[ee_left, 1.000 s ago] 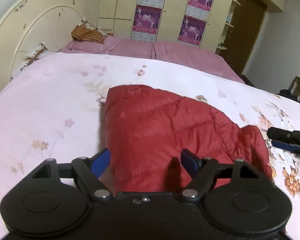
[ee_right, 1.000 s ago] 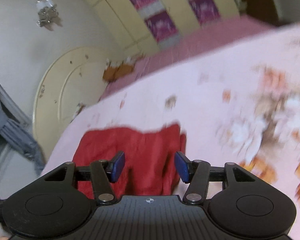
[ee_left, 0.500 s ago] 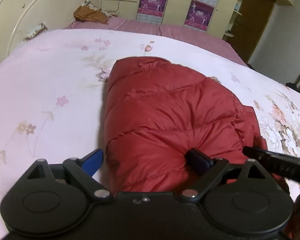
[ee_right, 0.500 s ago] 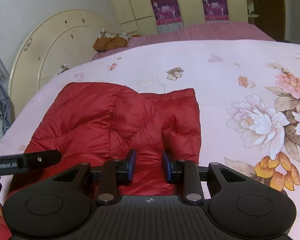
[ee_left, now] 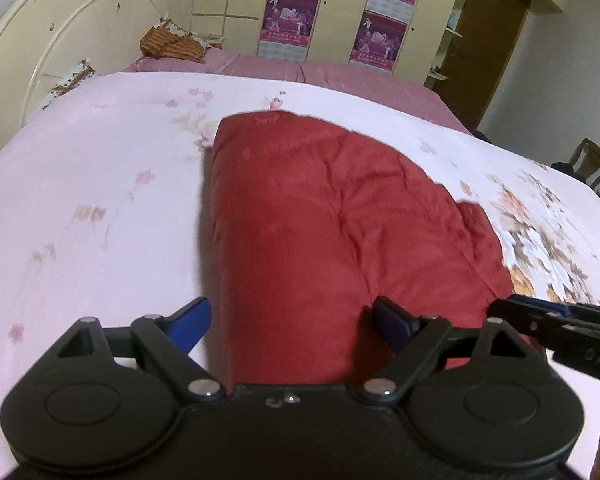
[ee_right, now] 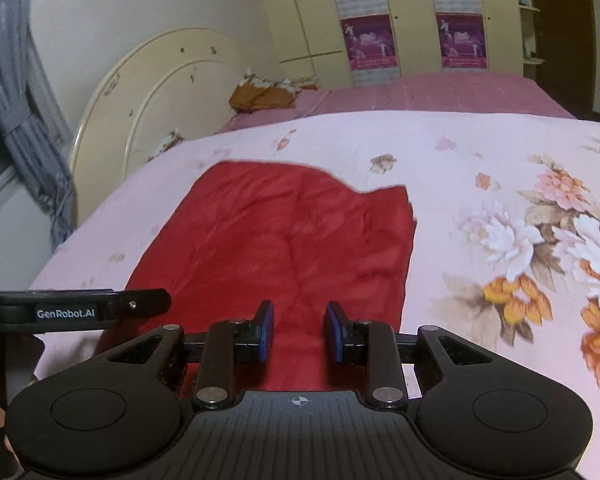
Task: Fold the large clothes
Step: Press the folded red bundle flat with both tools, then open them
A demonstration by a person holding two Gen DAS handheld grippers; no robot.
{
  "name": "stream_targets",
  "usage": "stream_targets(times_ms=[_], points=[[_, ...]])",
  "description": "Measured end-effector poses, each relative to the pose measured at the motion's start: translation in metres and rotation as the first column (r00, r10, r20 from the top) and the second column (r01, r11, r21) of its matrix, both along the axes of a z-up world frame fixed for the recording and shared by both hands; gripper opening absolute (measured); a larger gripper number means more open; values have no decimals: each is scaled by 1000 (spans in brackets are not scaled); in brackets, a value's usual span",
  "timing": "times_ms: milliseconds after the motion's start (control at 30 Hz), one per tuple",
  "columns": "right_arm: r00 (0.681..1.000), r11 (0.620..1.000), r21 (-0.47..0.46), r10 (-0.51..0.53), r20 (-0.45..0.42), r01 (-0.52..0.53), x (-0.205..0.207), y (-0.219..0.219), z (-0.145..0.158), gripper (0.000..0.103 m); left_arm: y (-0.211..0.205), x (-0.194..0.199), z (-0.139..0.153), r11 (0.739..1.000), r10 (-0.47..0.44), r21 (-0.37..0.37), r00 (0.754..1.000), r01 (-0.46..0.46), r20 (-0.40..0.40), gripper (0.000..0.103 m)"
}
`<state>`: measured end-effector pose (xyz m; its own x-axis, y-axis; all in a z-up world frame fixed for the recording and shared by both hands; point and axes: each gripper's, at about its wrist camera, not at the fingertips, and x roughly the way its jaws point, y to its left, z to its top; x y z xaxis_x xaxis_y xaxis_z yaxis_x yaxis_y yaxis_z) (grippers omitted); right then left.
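On the bed (ee_left: 80,184), with its pink flowery cover, lies a puffy red jacket (ee_left: 320,220). It is folded into a thick bundle and sits near the close edge of the bed, with big flowers printed on the cover just beside it on the right.

The left tongs (ee_left: 290,322) are spread wide apart. Their blue pads (ee_left: 190,322) stand on either side of the near end of the jacket, and the red cloth bulges up between them. The jaws have just been closing a little, but the pads do not press on the cloth.

The right tongs (ee_right: 299,330) have a small gap between their blue pads (ee_right: 266,330). They hang over the near edge of the jacket. Red cloth shows in the gap, but I cannot tell if they pinch it.

A cream headboard (ee_right: 156,92) stands at the far left. Tall cupboards (ee_left: 236,8) with purple posters stand behind.
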<state>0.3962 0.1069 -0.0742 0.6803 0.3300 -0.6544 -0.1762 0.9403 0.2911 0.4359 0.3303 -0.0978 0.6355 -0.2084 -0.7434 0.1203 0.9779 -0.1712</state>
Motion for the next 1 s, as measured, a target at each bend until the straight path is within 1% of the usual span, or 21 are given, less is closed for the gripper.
stream_targets(times_ms=[100, 167, 233, 400, 500, 567, 600, 633, 700, 733, 767, 800, 833, 867, 1000], points=[[1000, 999, -41, 8, -22, -9, -11, 5, -12, 28, 0, -11, -8, 1000, -2, -10, 1000, 2, -26, 88], [998, 998, -57, 19, -55, -22, -10, 7, -24, 28, 1, -13, -16, 1000, 8, -9, 999, -8, -32, 89], [997, 995, -89, 39, -70, -45, -6, 11, -36, 28, 1, -9, -22, 1000, 14, -13, 999, -15, -44, 89], [994, 989, -121, 70, -85, -80, 3, 18, -48, 28, -1, -7, -27, 1000, 18, 21, 999, -18, -26, 90], [992, 982, -158, 89, -86, -102, 5, 23, -50, 28, -3, -11, -29, 999, 27, 42, 1000, -26, -10, 91], [990, 978, -173, 100, -104, -117, 7, 24, -47, 28, -6, -13, -28, 998, 30, 64, 1000, -30, 1, 93], [988, 978, -169, 102, -118, -121, 9, 24, -44, 28, -8, -14, -26, 997, 30, 72, 1000, -31, 5, 93], [987, 980, -157, 100, -129, -120, 10, 21, -40, 31, -9, -16, -22, 996, 32, 77, 999, -33, 11, 93], [987, 986, -128, 90, -133, -108, 9, 15, -30, 33, -11, -20, -15, 996, 38, 82, 999, -40, 22, 92], [988, 989, -114, 82, -129, -97, 6, 12, -26, 43, -12, -23, -11, 996, 46, 81, 999, -48, 23, 92], [989, 992, -88, 76, -125, -88, 1, 9, -22, 66, -12, -26, -7, 995, 56, 82, 998, -58, 24, 94], [991, 995, -65, 65, -118, -73, -4, 5, -17, 80, -14, -31, -2, 994, 68, 88, 997, -70, 27, 95], [994, 997, -59, 44, -104, -50, -12, 3, -11, 92, -16, -36, 2, 993, 76, 92, 997, -78, 32, 100], [995, 997, -59, 39, -91, -44, -18, 2, -6, 92, -18, -42, 9, 991, 83, 97, 996, -87, 44, 103], [998, 996, -69, 44, -53, -47, -46, -3, 11, 92, -31, -78, 37, 982, 124, 128, 986, -137, 109, 103]])
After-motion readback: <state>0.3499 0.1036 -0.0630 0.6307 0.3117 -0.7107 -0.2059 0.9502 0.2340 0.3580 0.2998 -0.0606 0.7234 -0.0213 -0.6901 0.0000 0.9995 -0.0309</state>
